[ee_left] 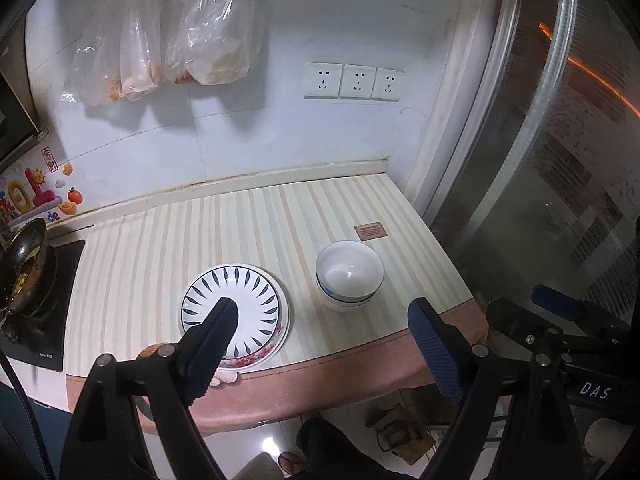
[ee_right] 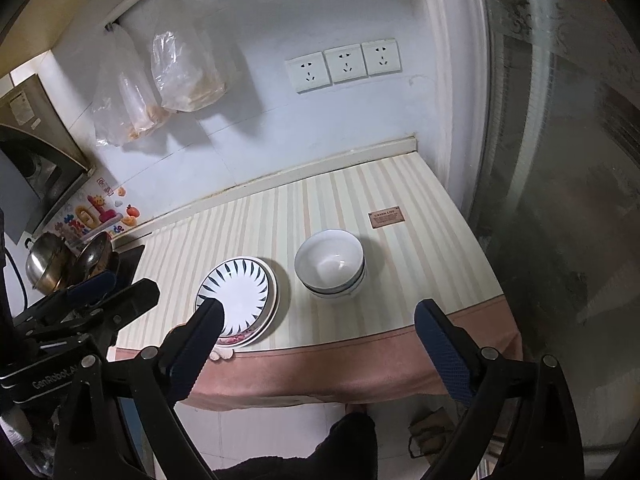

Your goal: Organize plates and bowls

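A white plate with dark leaf marks (ee_left: 250, 300) tops a small stack near the table's front edge; a red-patterned plate (ee_left: 256, 356) shows under it. To its right stand nested white bowls (ee_left: 349, 276) with a blue band. My left gripper (ee_left: 322, 304) hovers above and in front of them, open and empty. The right wrist view shows the same plates (ee_right: 240, 296) and bowls (ee_right: 330, 264), with my right gripper (ee_right: 319, 304) also open, holding nothing. Each gripper appears at the edge of the other's view, the left one (ee_right: 92, 288) beside the stove.
The striped tablecloth (ee_left: 160, 248) has a pink front border. A wok (ee_left: 28, 264) sits on a black stove at the left, and a steel pot (ee_right: 44, 264) beside it. Plastic bags (ee_left: 216, 36) and wall sockets (ee_left: 354, 82) are behind. A glass door (ee_left: 560, 160) closes the right side.
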Tool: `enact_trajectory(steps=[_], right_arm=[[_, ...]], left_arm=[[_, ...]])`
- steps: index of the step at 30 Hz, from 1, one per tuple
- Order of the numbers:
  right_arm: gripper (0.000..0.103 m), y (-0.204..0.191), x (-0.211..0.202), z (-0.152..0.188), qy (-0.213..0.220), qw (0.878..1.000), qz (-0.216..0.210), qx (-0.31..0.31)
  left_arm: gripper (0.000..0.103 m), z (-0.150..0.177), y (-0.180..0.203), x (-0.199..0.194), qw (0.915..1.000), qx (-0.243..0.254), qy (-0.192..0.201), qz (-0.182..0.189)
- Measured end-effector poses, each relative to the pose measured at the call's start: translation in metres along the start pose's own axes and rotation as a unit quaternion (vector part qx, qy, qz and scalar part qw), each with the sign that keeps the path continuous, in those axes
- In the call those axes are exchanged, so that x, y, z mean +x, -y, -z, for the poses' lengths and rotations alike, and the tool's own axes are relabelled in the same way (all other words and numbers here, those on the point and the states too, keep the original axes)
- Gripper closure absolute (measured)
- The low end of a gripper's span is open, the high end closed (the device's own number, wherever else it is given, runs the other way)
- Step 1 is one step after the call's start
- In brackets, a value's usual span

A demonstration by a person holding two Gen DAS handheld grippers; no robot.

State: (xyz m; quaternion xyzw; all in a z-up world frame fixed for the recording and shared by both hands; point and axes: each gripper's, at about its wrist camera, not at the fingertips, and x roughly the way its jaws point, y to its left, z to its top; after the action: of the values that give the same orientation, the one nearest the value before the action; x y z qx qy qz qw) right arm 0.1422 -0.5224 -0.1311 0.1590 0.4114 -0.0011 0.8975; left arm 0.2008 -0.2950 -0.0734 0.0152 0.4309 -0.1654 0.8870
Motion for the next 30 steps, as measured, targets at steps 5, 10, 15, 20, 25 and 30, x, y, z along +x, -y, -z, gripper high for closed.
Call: enact_trajectory(steps=[5, 10, 15, 20, 25, 30], right_arm=[[0.005, 0.008, 0.018, -0.007, -0.006, 1.0, -0.02, 0.007], [0.005, 0.022, 0.065, -0.018, -0.04, 0.997, -0.047, 0.036], [0.006, 0.044, 0.133, -0.026, -0.096, 0.992, -0.044, 0.07], [0.014, 0.069, 0.204, -0.032, -0.153, 0.982, -0.045, 0.102], [0.024, 0.084, 0.258, -0.037, -0.189, 0.974, -0.052, 0.114], [0.033, 0.095, 0.308, -0.044, -0.218, 0.966, -0.064, 0.122]], left_arm=[[0.016, -0.002, -0.001, 0.019, 0.9999, 0.0, -0.011, 0.004], [0.016, -0.014, -0.009, 0.068, 0.9985, -0.002, -0.051, 0.017], [0.016, -0.025, -0.016, 0.135, 0.9936, -0.007, -0.11, 0.024], [0.019, -0.033, -0.021, 0.194, 0.9866, -0.015, -0.159, 0.033], [0.019, -0.042, -0.024, 0.244, 0.9796, -0.018, -0.195, 0.045], [0.025, -0.044, -0.023, 0.29, 0.9698, -0.027, -0.235, 0.06]])
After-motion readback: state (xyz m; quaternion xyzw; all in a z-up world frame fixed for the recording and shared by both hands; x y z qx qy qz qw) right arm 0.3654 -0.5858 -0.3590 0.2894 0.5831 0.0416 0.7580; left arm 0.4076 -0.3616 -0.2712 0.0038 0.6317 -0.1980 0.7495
